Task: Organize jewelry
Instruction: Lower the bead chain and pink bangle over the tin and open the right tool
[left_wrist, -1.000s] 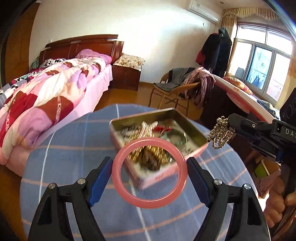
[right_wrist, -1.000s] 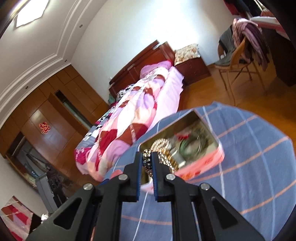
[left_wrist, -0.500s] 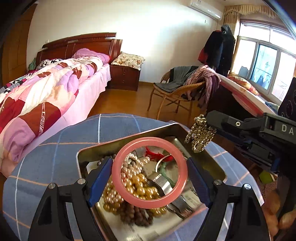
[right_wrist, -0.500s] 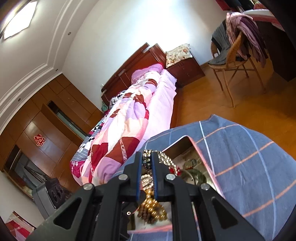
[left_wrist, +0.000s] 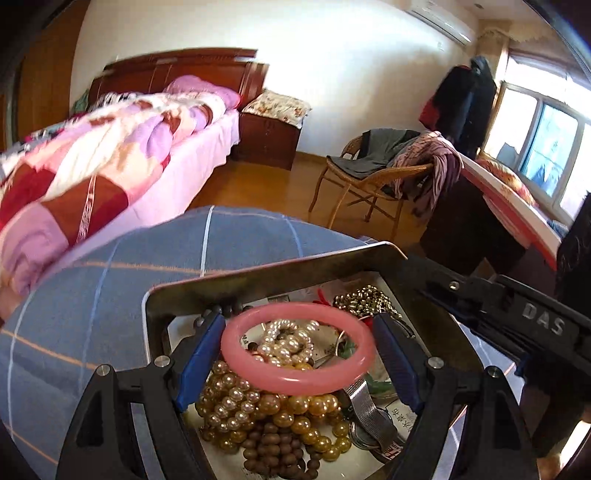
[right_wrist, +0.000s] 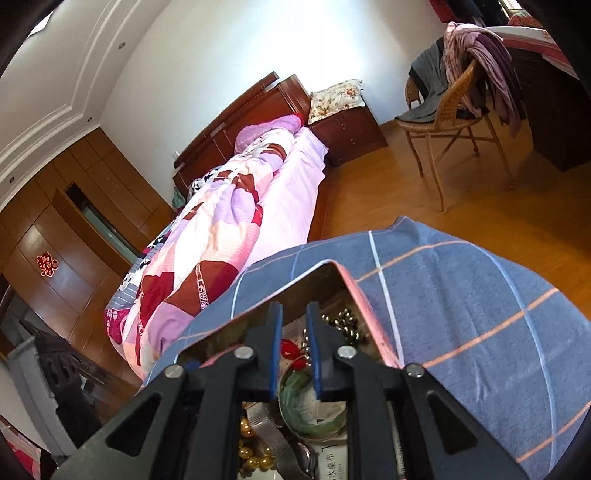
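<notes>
While the metal tin (left_wrist: 258, 275) is sitting on the blue checked tablecloth (left_wrist: 110, 295), we are holding the pink bangle (left_wrist: 299, 347) clamped between the blue pads of our left gripper (left_wrist: 299, 354), just above the pearl and gold bead strands (left_wrist: 273, 402) heaped inside. Our right gripper (right_wrist: 293, 332) is reaching into the tin's far corner with its fingers slightly parted and gripping nothing, the brassy bead chain (right_wrist: 345, 325) lying just beside them, near a green bangle (right_wrist: 306, 410) and a mesh watch strap (right_wrist: 269, 432).
</notes>
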